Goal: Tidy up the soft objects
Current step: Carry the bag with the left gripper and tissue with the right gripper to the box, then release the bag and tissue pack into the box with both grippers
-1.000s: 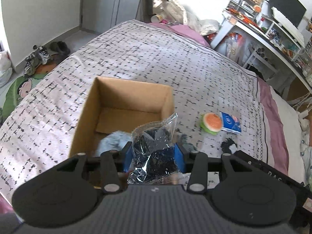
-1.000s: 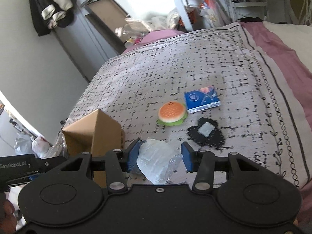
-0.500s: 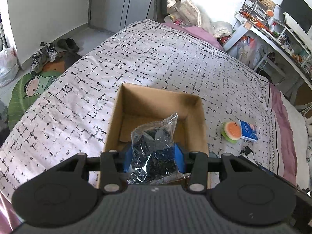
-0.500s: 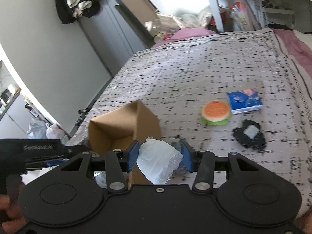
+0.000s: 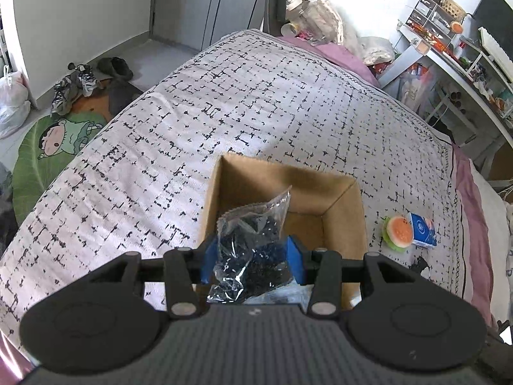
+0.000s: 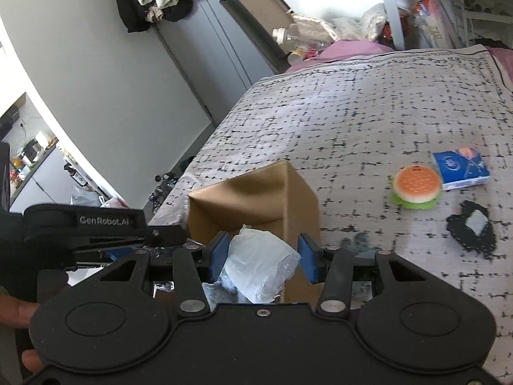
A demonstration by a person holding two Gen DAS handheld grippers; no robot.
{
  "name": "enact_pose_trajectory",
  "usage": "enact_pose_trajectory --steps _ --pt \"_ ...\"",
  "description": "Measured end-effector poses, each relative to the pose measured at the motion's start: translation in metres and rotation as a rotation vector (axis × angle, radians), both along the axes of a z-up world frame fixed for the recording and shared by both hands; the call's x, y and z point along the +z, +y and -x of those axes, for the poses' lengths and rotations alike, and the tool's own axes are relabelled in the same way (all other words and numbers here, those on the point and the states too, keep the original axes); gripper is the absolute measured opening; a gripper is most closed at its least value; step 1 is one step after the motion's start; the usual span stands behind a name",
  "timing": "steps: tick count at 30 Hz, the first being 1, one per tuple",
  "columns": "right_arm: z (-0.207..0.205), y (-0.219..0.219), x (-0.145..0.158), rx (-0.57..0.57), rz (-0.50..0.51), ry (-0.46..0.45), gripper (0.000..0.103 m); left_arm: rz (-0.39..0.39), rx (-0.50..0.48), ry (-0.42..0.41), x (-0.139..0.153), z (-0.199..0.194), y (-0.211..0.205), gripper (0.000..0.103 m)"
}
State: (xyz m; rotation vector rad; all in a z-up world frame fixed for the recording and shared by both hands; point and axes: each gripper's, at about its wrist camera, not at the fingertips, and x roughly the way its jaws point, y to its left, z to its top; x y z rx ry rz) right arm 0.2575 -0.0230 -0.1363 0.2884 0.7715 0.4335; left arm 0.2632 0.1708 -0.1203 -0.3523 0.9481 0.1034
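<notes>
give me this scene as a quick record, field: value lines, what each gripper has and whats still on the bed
left gripper: shut on clear plastic bag of black pieces, above the box
right gripper: shut on crumpled whitish plastic bag
container: open brown cardboard box on the patterned bedspread
left on bed: burger-shaped squishy toy, blue tissue packet, black lacy item
box contents: mostly hidden

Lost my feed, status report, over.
Left gripper shut on clear bag of black bits, above open cardboard box. Right gripper shut on pale plastic bag. Nothing blocking box.
</notes>
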Motion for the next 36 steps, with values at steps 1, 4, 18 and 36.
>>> enact_pose_trajectory --steps 1,4,18,36 --pt "0.000 0.003 0.000 0.002 0.000 0.001 0.046 0.009 -0.008 0.003 0.001 -0.002 0.001 0.050" --pt "-0.002 0.008 -0.002 0.008 0.004 0.009 0.046 0.025 -0.014 0.025 0.003 -0.008 0.006 0.062" --pt "0.016 0.009 0.004 0.018 0.054 0.015 0.062 0.012 0.036 0.037 0.014 0.014 0.017 0.072" --pt "0.017 -0.046 0.010 -0.073 0.083 0.071 0.078 -0.090 0.008 0.018 0.040 0.042 -0.031 0.085"
